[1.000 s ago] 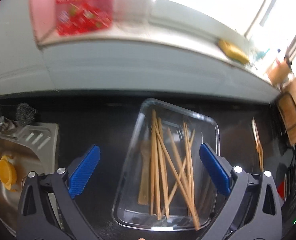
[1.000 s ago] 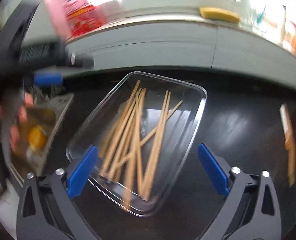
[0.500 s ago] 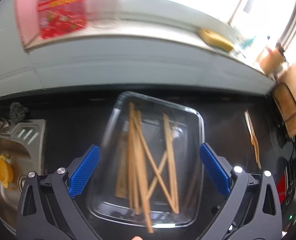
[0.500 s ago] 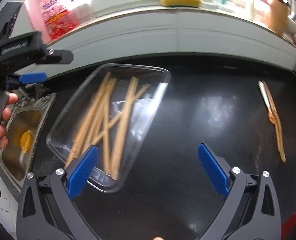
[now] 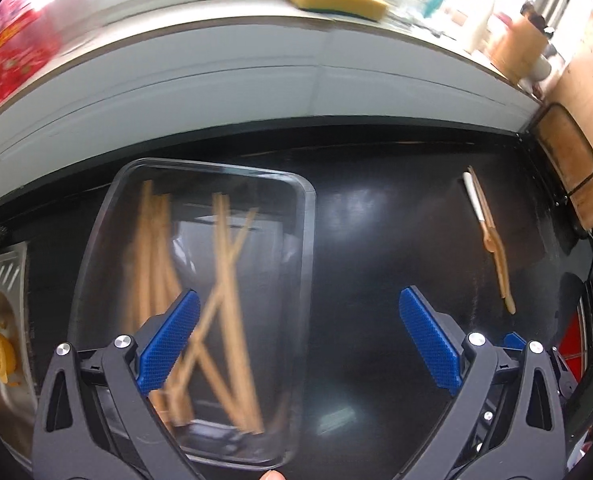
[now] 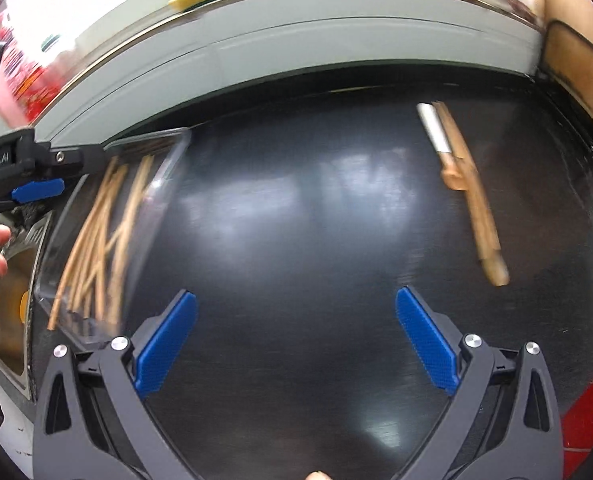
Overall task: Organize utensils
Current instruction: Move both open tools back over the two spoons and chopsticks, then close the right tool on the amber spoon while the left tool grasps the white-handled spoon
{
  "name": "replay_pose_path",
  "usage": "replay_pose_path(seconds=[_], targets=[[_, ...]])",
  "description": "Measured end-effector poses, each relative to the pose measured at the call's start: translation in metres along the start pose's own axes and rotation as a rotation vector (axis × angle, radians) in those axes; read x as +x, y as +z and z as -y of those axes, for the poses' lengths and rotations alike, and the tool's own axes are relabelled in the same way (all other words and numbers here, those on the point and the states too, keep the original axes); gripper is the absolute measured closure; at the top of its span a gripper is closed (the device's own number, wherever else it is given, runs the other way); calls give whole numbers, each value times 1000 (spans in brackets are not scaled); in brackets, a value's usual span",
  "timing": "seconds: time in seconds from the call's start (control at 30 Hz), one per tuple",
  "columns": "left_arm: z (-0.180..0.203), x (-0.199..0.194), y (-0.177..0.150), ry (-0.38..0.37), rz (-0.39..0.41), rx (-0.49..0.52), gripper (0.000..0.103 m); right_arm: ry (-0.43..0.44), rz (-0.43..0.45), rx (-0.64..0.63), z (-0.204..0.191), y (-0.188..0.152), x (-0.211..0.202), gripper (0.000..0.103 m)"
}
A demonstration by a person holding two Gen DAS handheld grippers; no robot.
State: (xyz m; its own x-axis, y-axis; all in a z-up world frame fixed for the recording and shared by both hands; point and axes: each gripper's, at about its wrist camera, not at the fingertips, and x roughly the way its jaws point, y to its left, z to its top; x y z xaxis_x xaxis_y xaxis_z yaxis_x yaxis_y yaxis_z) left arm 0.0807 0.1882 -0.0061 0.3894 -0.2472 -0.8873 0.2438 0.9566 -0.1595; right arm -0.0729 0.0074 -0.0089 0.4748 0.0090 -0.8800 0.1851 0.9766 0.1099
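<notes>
Two wrist views of a black countertop (image 6: 296, 240). Both grippers are empty, their blue-padded jaws spread wide. In the right wrist view, the right gripper (image 6: 296, 338) hovers low at the bottom centre of the frame over bare counter. The loose utensils (image 6: 466, 188), a wooden pair with a white-handled piece alongside, lie at the upper right of that frame, ahead of the jaws and offset to their right, well apart from them. Their long axis runs from upper left to lower right, roughly along the gripper's line of sight, so a grasp would probably call for a turn of the wrist or an approach from the side.

The clear tray (image 5: 200, 240) holding a crossed heap of wooden chopsticks (image 5: 220, 280) fills the lower left of the left wrist view, partly under the left gripper (image 5: 296, 344). In that view the loose utensils (image 5: 490, 236) sit far at the right edge. The right gripper is judged the nearer and better placed to fetch them. Motion blur obscures finer detail.
</notes>
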Motion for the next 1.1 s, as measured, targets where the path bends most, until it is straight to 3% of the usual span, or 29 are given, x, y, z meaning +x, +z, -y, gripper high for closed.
replay_pose_path(seconds=[0.4, 0.53, 0.6, 0.7, 0.9, 1.1], targets=[[135, 70, 9, -30, -112, 101, 6, -82, -47, 123, 149, 19, 11, 7], [172, 90, 15, -10, -115, 130, 6, -75, -74, 121, 179, 22, 21, 6], [189, 101, 22, 4, -120, 134, 6, -20, -79, 116, 190, 25, 25, 7], [211, 118, 33, 30, -117, 138, 6, 31, -79, 64, 192, 30, 29, 6], [239, 147, 52, 61, -127, 119, 6, 44, -93, -96, 175, 29, 40, 8], [250, 166, 55, 106, -131, 121, 6, 89, -81, -155, 161, 23, 42, 13]])
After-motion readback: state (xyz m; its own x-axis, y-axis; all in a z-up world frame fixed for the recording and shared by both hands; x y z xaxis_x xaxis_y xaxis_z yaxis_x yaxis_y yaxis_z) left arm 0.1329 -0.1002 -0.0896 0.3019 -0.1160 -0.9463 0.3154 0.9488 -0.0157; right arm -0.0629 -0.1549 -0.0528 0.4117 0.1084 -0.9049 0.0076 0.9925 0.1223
